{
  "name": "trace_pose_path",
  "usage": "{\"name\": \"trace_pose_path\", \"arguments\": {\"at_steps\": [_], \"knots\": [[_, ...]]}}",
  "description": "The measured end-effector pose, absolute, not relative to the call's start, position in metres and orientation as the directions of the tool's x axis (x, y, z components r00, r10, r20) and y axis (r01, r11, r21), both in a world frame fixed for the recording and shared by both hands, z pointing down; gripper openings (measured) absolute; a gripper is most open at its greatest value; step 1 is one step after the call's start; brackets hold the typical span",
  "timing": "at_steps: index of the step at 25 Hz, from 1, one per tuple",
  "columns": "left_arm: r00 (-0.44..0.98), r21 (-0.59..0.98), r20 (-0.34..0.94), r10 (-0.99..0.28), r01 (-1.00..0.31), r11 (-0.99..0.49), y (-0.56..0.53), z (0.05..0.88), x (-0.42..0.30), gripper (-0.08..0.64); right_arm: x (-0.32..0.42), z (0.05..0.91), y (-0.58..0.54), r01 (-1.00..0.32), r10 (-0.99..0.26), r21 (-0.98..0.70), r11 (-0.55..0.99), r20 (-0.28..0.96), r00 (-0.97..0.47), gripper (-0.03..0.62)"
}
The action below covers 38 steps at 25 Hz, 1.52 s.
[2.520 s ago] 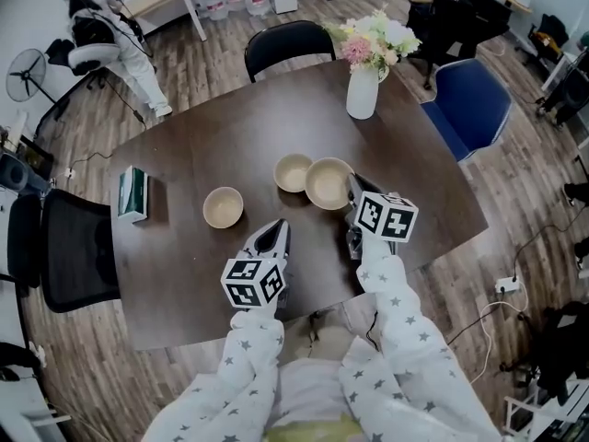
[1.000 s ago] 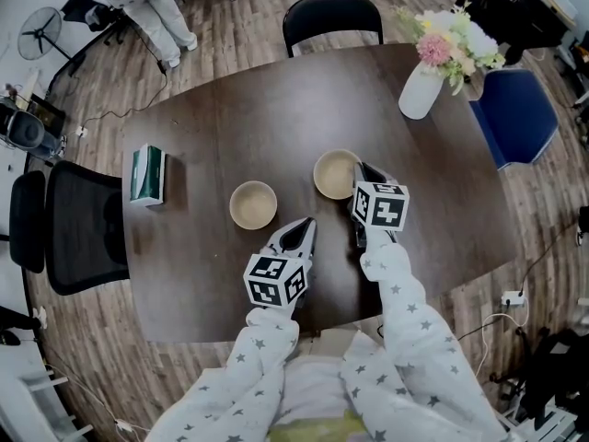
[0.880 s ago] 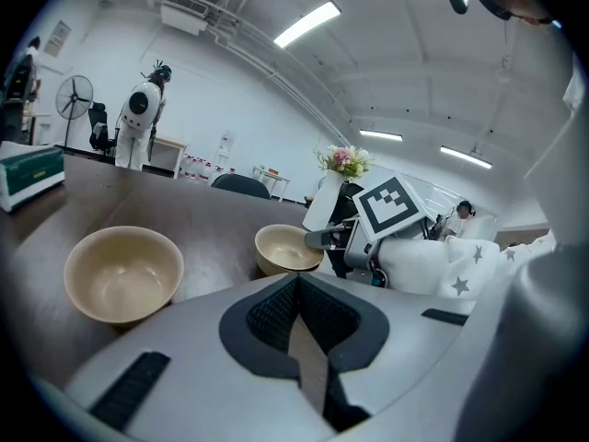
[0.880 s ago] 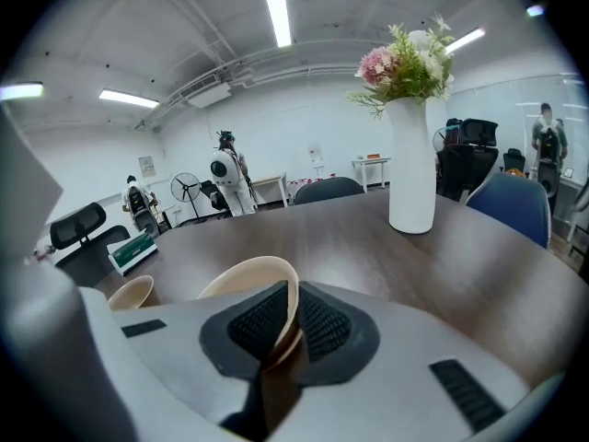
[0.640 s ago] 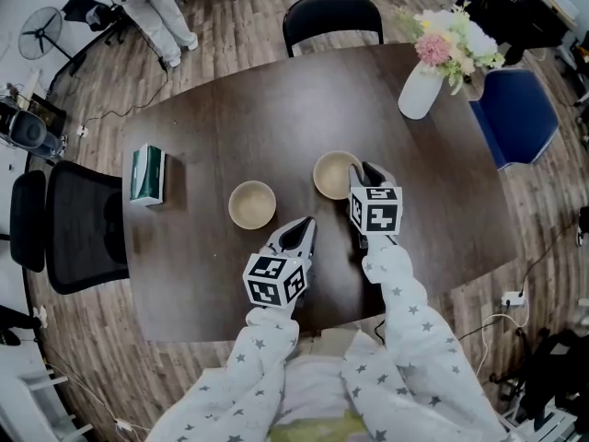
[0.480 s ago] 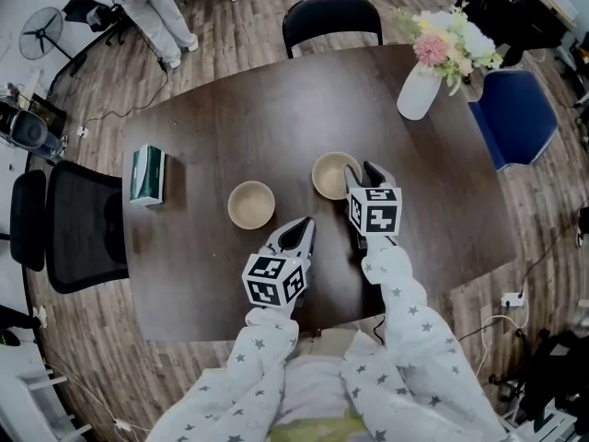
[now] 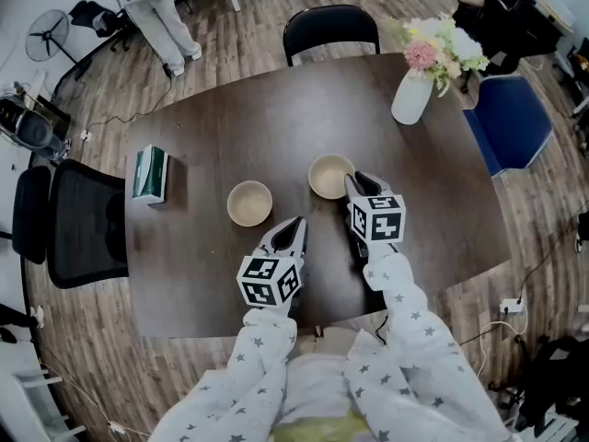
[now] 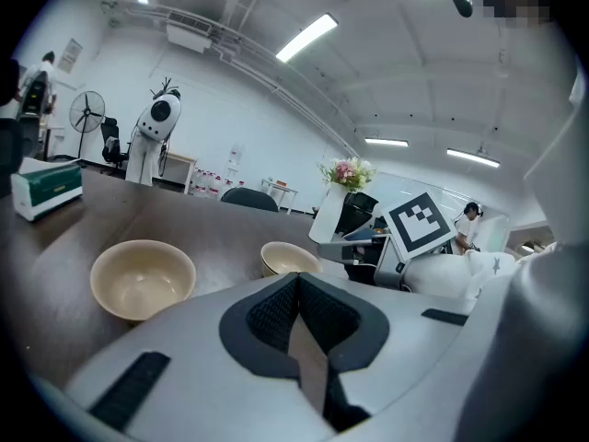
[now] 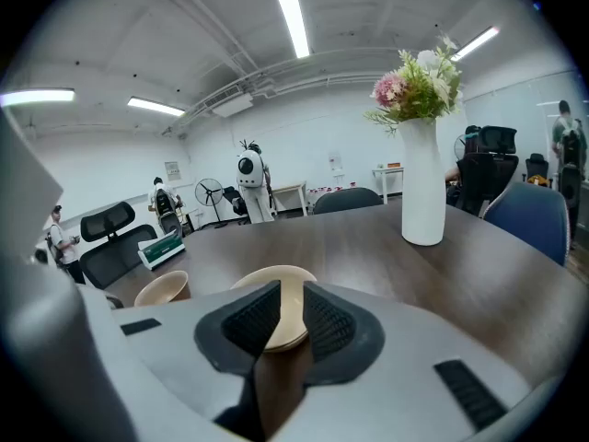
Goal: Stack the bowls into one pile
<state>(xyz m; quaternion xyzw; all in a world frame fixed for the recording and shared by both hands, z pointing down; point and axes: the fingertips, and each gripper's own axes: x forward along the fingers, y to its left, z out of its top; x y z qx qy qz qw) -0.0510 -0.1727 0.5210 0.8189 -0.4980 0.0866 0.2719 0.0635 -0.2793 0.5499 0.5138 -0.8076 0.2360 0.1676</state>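
Two bowls: left bowl (image 7: pixel 249 203) at eleven o'clock, right bowl (image 7: pixel 331 175) at one. My right hand-held gripper (image 7: pixel 353 183), half-open, just narrowing, frames the latter ungripped and could snag its rim; left hand-held gripper (image 7: pixel 296 225) shut, empty.

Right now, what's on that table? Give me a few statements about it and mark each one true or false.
1. All the bowls are in one pile. False: one bowl stands alone, apart from the pile that is nearer the vase.
2. The vase stands upright with flowers in it. True.
3. The left gripper holds a bowl. False: its jaws are together with nothing between them, short of the lone bowl.
4. A green box lies near the left edge of the table in the head view. True.
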Motion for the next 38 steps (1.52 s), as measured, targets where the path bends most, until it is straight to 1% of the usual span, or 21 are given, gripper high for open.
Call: {"name": "trace_pose_path", "arguments": {"at_steps": [3, 5, 17, 23, 29, 35, 36, 38], "knots": [[0.465, 0.35, 0.404, -0.788, -0.874, -0.337, -0.167, 0.517, -0.056, 0.026, 0.059, 0.546, -0.27, -0.899, -0.744, -0.199, 0.39, 0.507, -0.435, 0.044], [0.449, 0.349, 0.399, -0.799, -0.881, -0.32, -0.162, 0.515, -0.06, 0.026, 0.056, 0.543, -0.263, -0.891, -0.74, -0.21, 0.403, 0.498, -0.452, 0.033], [0.383, 0.327, 0.38, -0.842, -0.907, -0.266, -0.146, 0.507, -0.083, 0.026, 0.024, 0.526, -0.229, -0.815, -0.691, -0.315, 0.485, 0.432, -0.579, 0.021], [0.365, 0.332, 0.389, -0.846, -0.912, -0.241, -0.137, 0.511, -0.097, 0.026, 0.003, 0.527, -0.222, -0.789, -0.661, -0.352, 0.503, 0.432, -0.614, 0.021], [0.354, 0.341, 0.408, -0.842, -0.914, -0.219, -0.137, 0.518, -0.12, 0.026, -0.039, 0.527, -0.217, -0.729, -0.61, -0.416, 0.543, 0.401, -0.683, 0.024], [0.338, 0.35, 0.44, -0.832, -0.918, -0.187, -0.136, 0.531, -0.15, 0.026, -0.082, 0.541, -0.222, -0.709, -0.57, -0.437, 0.554, 0.421, -0.705, 0.029], [0.334, 0.352, 0.446, -0.831, -0.918, -0.18, -0.136, 0.533, -0.156, 0.026, -0.089, 0.544, -0.224, -0.705, -0.562, -0.442, 0.555, 0.426, -0.709, 0.041], [0.322, 0.357, 0.457, -0.829, -0.92, -0.161, -0.137, 0.538, -0.168, 0.026, -0.101, 0.549, -0.226, -0.695, -0.54, -0.456, 0.555, 0.438, -0.719, 0.094]]}}
